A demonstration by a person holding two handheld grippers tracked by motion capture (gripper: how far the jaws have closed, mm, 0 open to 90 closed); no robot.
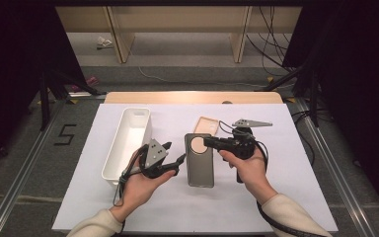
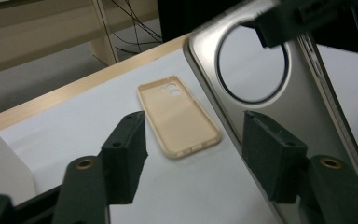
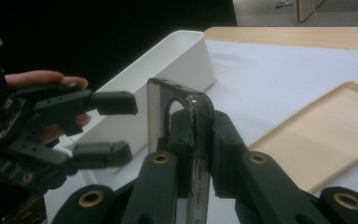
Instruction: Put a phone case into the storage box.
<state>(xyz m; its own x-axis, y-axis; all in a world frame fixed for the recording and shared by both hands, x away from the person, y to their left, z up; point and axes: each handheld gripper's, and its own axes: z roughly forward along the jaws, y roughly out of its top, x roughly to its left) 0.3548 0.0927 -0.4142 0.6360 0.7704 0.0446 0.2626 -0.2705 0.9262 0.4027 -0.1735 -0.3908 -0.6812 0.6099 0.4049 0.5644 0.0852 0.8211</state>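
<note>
Covering most of the table (image 1: 276, 207), a white sheet is seen under everything, with a bare wooden edge left at the far side. A long white bin (image 1: 127, 143) is placed on the left of the sheet, its open top facing up. Just right of it, near the middle of the table, a grey phone (image 1: 199, 163) with a large round camera ring is held; in the high view its long side runs away from the person. The phone is clamped at its camera end by the right tongs (image 1: 208, 142), and in the right gripper view the pads (image 3: 223, 140) are pressed on both faces of the thin edge. The left tongs (image 1: 173, 154) are held apart just left of the phone; no earlier state can be told, and nothing is gripped, though in the left gripper view one pad is seen in front of the phone's back. A beige phone case (image 1: 207, 126) is lying hollow side up beyond the phone, near it.
</note>
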